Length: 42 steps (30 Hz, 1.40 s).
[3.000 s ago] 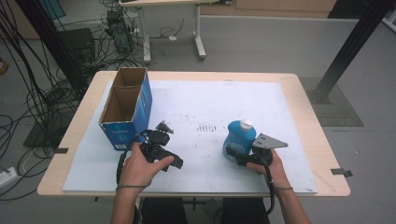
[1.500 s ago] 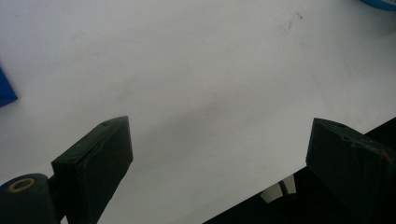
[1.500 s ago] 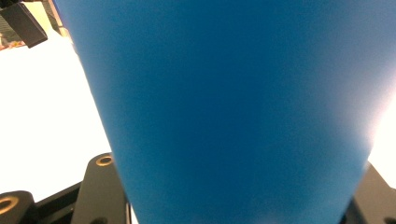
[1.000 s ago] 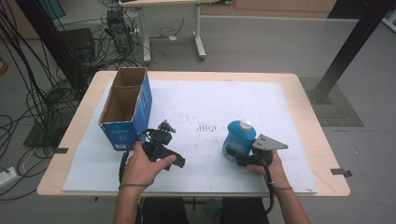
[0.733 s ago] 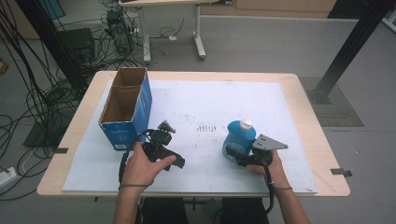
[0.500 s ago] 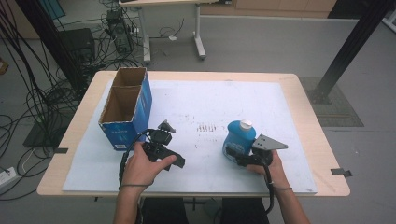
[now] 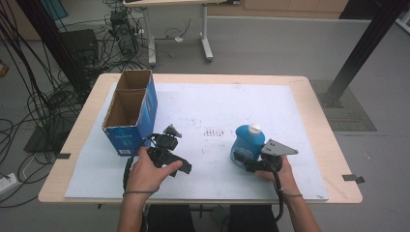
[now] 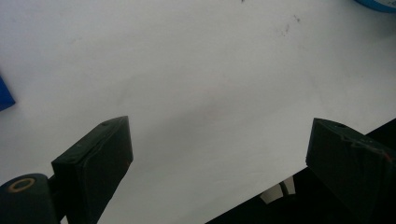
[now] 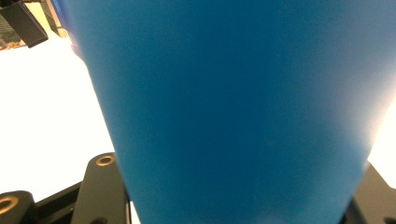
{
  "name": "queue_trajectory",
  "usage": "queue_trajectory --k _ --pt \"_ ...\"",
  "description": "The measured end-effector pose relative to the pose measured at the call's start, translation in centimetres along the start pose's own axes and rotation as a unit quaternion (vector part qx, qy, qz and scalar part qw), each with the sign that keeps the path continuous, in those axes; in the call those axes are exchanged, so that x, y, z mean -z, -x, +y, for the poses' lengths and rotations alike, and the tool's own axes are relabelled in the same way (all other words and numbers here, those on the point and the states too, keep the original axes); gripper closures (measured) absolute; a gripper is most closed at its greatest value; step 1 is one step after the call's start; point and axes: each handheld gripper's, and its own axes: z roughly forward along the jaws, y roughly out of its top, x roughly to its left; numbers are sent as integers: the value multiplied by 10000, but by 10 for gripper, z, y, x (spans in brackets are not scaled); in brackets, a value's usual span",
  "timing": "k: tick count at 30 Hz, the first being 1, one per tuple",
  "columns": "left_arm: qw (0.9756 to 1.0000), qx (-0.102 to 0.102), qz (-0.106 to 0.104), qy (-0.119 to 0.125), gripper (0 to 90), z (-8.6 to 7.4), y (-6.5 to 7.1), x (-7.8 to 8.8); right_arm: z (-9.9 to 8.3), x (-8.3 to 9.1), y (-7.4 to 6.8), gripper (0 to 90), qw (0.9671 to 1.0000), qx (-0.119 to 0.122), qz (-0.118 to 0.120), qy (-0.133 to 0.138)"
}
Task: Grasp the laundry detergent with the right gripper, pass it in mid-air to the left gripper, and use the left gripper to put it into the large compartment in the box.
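While the blue bottle (image 7: 247, 145) stands upright on the white sheet (image 7: 203, 106) toward the near right of the table (image 7: 319, 111), the right gripper (image 7: 244, 162) has its jaws clamped on the bottle's lower body from the near side. The bottle's white cap (image 7: 255, 128) points up, and the grey three-cornered plate (image 7: 278, 147) of that gripper sits just right of the bottle. In the right gripper view the blue bottle (image 9: 233, 107) rises wide between the two black jaws, pressed against both of them, with bright white sheet (image 9: 42, 116) to the left.

Over on the near left, the left gripper (image 7: 171, 133) rests low over the sheet in the person's left hand (image 7: 147, 169), its tip pointing toward the far side. In the left gripper view its jaws stand wide apart with nothing between them, just bare white sheet (image 8: 196, 84) ahead, and a sliver of the blue bottle (image 8: 380, 3) at the top right corner.

The open cardboard box (image 7: 130, 111), blue on its outer walls, stands at the far left of the sheet, just left of the left gripper; it has two compartments, and what is seen of them looks bare. The bottle and the box are well apart, with a patch of dark smudges (image 7: 215, 131) on the sheet between them.
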Motion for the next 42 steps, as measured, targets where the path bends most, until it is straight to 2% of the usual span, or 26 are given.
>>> queue_trajectory --k 12,22,25,41,42 --pt "10000 30 -21 -31 76 1 -1 -4 0 0 0 408 10000 -4 -5 -5" --pt "10000 -55 -27 -74 76 2 -2 -3 0 0 0 408 10000 8 12 14" --pt "9999 -131 -75 -70 76 2 -4 1 0 0 1 409 10000 29 46 -4" --pt "9990 -442 -49 -60 76 7 -4 16 4 -2 7 413 9997 68 218 -60" --pt "9989 -459 -52 -57 76 7 -4 17 6 -3 9 413 9996 22 296 -9"
